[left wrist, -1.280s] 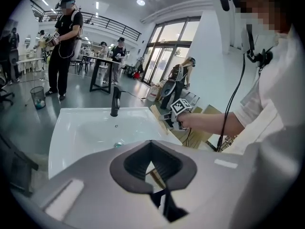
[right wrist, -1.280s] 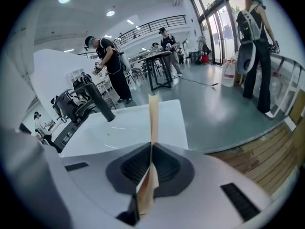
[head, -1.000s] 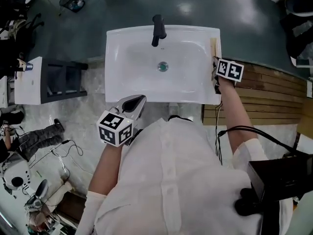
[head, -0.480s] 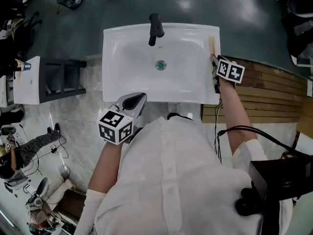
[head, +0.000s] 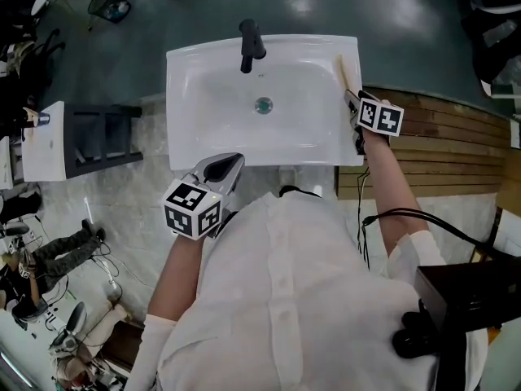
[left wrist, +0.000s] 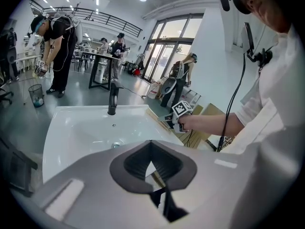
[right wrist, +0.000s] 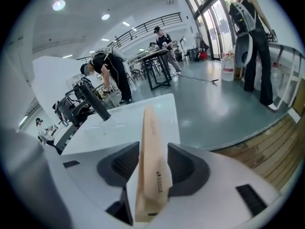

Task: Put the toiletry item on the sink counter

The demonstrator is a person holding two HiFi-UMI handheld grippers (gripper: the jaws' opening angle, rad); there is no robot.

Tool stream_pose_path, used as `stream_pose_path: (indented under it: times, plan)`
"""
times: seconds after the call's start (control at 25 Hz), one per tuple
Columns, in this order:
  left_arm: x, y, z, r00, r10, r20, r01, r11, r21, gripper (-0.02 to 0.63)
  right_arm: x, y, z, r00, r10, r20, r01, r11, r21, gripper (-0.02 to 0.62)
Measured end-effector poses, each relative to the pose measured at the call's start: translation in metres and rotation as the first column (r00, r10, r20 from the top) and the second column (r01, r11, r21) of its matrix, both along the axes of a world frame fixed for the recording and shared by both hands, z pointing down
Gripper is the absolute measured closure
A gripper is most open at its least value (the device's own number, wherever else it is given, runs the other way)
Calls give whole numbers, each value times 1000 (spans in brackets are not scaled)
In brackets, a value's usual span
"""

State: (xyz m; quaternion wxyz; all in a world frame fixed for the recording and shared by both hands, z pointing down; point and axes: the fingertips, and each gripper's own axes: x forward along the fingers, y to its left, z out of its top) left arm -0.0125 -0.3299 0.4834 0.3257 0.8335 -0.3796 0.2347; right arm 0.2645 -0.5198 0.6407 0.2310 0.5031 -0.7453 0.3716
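Change since earlier: the right gripper [head: 352, 103], closed on the toiletry item [right wrist: 151, 147] a second ago, now has its jaws opening; the left gripper [head: 225, 169] keeps its place; the sink sits slightly higher and further left in the head view.
Foreground: the person's white shirt [head: 285, 300] fills the near part of the head view.
Left side: left gripper held at the near edge of the desk [head: 181, 72], left of centre; jaws pressed together, nothing between them.
Right side: right gripper at the desk's right rim; jaws opening, pads standing clear on either side of the toiletry item, which is between them.
Task object: toiletry item is a long, narrow beige pack lying lengthwise along the desk's right rim, near end between the right jaws, far end towards the back corner; small dark print, unreadable.
Sink: white basin [head: 228, 116] with drain [head: 263, 105] at its centre; black faucet [head: 248, 43] at the back edge.
Surroundings: wooden slats [head: 440, 145] right of the sink; dark shelf unit [head: 102, 133] to its left; glossy dark floor [head: 326, 6] beyond.
Background: other people stand at tables, seen in both gripper views.
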Motion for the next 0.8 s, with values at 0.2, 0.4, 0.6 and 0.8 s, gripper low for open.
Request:
stream_pose_path:
  times: [0.2, 0.4, 0.6, 0.8]
  plan:
    - [-2, 9, -2, 1000, 6, -1, -6, 1000, 6, 600, -4, 11, -2, 1000, -19, -15, 19, 1000, 7, 433]
    - [-2, 21, -1, 1000, -2, 1, 2, 1000, 16, 600, -1, 21, -3, 1000, -18, -23, 18, 1000, 22, 433]
    - [-9, 29, -1, 1000, -4, -9, 4, 1000, 20, 600, -6, 25, -13, 999, -19, -45, 21, 999, 46, 433]
    - [-18, 43, -3, 1000, 11, -23, -10, 999, 35, 600, -8, 38, -31, 996, -16, -90, 24, 996, 82, 433]
